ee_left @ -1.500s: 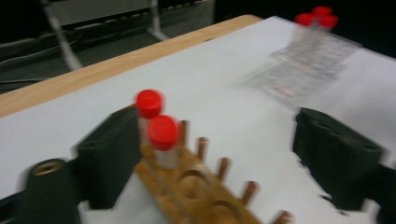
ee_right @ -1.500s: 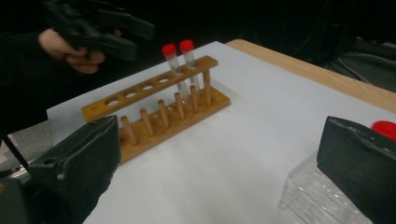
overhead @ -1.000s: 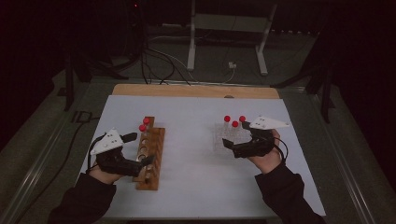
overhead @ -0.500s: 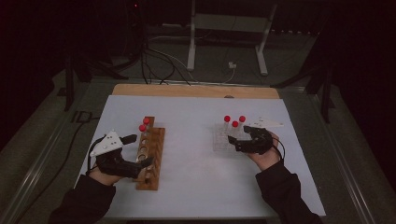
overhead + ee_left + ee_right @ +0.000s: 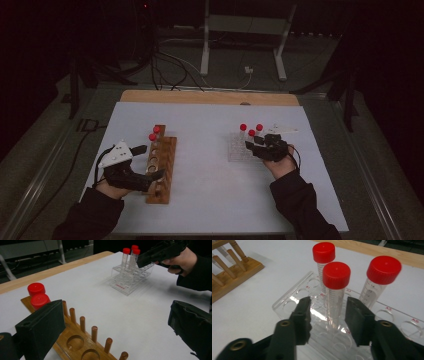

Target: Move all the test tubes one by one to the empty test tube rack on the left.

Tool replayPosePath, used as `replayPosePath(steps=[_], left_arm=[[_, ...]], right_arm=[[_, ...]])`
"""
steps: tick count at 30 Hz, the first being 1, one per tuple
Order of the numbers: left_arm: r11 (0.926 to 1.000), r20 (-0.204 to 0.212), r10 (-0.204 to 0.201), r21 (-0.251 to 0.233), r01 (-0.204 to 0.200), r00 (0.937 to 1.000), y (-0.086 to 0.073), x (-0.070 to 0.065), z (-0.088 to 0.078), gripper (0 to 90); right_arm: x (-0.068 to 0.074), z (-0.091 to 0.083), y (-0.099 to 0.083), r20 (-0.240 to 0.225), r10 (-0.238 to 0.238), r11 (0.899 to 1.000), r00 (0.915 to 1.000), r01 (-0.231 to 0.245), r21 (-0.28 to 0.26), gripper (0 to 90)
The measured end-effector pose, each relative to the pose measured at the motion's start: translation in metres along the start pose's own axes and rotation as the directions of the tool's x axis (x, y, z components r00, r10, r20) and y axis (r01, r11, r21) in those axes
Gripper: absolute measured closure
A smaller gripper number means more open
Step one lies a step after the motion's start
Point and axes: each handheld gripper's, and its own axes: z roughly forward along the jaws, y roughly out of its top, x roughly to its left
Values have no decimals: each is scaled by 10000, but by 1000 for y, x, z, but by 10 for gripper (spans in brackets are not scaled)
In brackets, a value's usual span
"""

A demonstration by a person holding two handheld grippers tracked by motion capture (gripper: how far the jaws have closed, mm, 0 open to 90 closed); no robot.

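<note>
Right jaws: your right gripper (image 5: 327,312) has just been closing its jaws around the near clear plastic tube with a red screw cap (image 5: 335,293); a sliver of gap shows at each pad, so they are narrowed, not yet pressing.
Grip advice: close squarely on the tube's wall below the cap, then lift straight up so it clears its hole without tipping the light rack.
Neighbours: two more red-capped tubes (image 5: 378,282) stand just beside it; keep the jaws off them.
Clear rack: the transparent plastic tube rack (image 5: 237,149) sits at your right on the worktop.
Left jaws: your left gripper (image 5: 150,161) stands wide open, astride the near end of the wooden peg rack (image 5: 162,167), holding nothing.
Wooden rack: two red-capped tubes (image 5: 37,295) stand at its far end.
Worktop: a white sheet (image 5: 210,190) over a wooden board.
Room: dark, with cables and a metal stand on the floor behind.
</note>
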Motion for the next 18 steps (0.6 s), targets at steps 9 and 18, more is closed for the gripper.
replayPosePath(steps=[9,18], left_arm=[[10000,36,-22,-3,22,10000,0,0,0,16],[10000,14,-16,-7,16,10000,0,0,0,16]], right_arm=[[2,9,2,485,-233,9995,9985,222,240,705],[4,7,3,802,-365,9991,9961,349,220,750]])
